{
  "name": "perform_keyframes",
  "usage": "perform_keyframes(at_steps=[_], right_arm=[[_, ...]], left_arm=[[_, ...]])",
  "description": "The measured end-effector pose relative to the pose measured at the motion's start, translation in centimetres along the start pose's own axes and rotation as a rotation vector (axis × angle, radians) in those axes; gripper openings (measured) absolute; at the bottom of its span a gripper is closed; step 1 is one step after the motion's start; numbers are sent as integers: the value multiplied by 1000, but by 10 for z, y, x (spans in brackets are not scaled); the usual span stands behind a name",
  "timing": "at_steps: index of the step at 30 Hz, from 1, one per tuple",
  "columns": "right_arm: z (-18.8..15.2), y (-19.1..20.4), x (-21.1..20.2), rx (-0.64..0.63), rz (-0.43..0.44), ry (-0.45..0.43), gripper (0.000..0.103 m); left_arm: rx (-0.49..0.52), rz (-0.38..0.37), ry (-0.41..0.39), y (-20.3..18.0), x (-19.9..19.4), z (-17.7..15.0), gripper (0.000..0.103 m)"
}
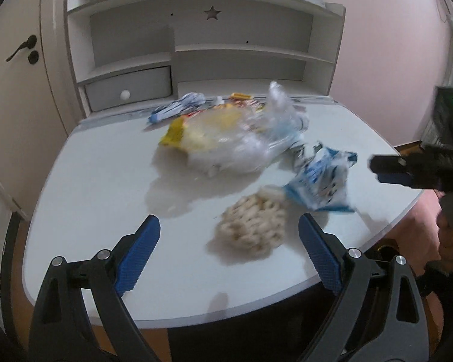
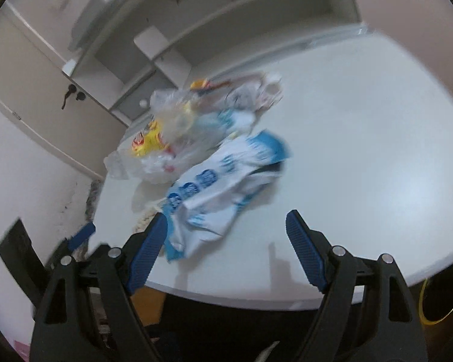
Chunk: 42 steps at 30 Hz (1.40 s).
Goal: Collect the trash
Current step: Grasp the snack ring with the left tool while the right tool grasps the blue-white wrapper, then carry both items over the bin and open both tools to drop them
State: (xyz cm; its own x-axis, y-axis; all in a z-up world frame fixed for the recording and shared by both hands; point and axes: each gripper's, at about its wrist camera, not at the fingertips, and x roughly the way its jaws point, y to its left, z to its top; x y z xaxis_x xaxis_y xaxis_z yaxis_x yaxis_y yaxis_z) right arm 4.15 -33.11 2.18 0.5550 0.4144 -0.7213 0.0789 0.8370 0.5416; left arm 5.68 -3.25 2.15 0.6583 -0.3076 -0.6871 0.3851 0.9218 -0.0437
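Trash lies on the white desk [image 1: 99,187]. A clear plastic bag [image 1: 235,141] with a yellow wrapper inside sits mid-desk. A crumpled blue-and-white wrapper [image 1: 320,184] lies to its right, a beige knitted lump [image 1: 253,226] in front. Another blue-and-white wrapper [image 1: 178,107] and a small yellow-red packet [image 1: 241,96] lie at the back. My left gripper [image 1: 229,219] hovers open over the near edge, the beige lump seen between its fingers, untouched. My right gripper [image 2: 226,217] is open and empty just short of the blue-and-white wrapper [image 2: 226,178], beside the clear bag [image 2: 172,138]. In the left wrist view the right gripper [image 1: 389,169] enters from the right.
A white shelf unit with a small drawer [image 1: 126,90] stands at the back of the desk. A door with a black handle [image 1: 24,48] is on the left, a dark device with a green light [image 1: 450,111] on the right. A yellow cable [image 2: 432,307] lies below the desk edge.
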Motion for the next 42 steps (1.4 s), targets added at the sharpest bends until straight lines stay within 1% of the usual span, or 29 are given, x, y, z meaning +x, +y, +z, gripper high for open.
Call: perform_keyframes(at_steps=[2,4,6,8,12,13,15,16,17,18,21,24,28,29,30,31,33,34,35,36,38,40,42], right_arm=[[0,12,15,7,2,27,78],[2,21,27,13,-9,38,78],[4,27,34,14,-32,41,78],[6,29,42,25,-42,45,78],[10,28,55,59,-58,64,78],[10,27,57,68,-56,65,73],[10,22,58,93,-49,63,44],[10,20,57,103,-33,59,36],[10,21,56,101,-32,56,23],[10,21,51,93,-43,41,19],[9,24,37,66,-45,3,15],[9,26,22,42,-43,-27,14],[5,29,9,-8,-65,-39,14],[4,30,7,-18,-70,-41,14],[3,30,3,-30,-78,-44,14],[2,29,1,-37,-84,-47,14],[1,24,-7,-51,-100,-60,14],[0,22,-11,-55,-107,-67,14],[0,19,-16,-61,-118,-78,14],[0,17,-19,-63,-126,-87,14],[1,8,-30,-67,-148,-111,14],[1,-6,-43,-64,-168,-132,14],[0,-21,-56,-55,-190,-158,13]], left_arm=[[7,7,-6,3,-3,-7,90],[39,20,-3,0,6,-11,90],[57,13,-8,-5,12,-12,90],[80,-12,1,-12,19,-13,90],[125,-10,16,-20,33,-14,91],[127,-9,21,-21,36,-14,91],[119,-14,34,-20,43,-13,91],[112,-14,43,-19,47,-13,91],[105,-13,48,-18,50,-13,91],[105,-13,50,-18,52,-13,91],[95,-4,68,-16,60,-11,91],[87,-8,82,-17,66,-10,91],[98,-8,95,-21,72,-9,90],[101,-7,98,-22,73,-9,87],[106,-10,101,-23,74,-9,79],[107,-14,104,-23,75,-9,73],[111,-31,123,-24,77,-9,35],[107,-29,131,-23,77,-9,34],[104,-28,131,-22,75,-9,28],[101,-20,128,-20,72,-7,26],[96,14,108,-15,63,-3,24],[85,53,71,-9,48,2,23],[77,74,39,-4,35,7,23]])
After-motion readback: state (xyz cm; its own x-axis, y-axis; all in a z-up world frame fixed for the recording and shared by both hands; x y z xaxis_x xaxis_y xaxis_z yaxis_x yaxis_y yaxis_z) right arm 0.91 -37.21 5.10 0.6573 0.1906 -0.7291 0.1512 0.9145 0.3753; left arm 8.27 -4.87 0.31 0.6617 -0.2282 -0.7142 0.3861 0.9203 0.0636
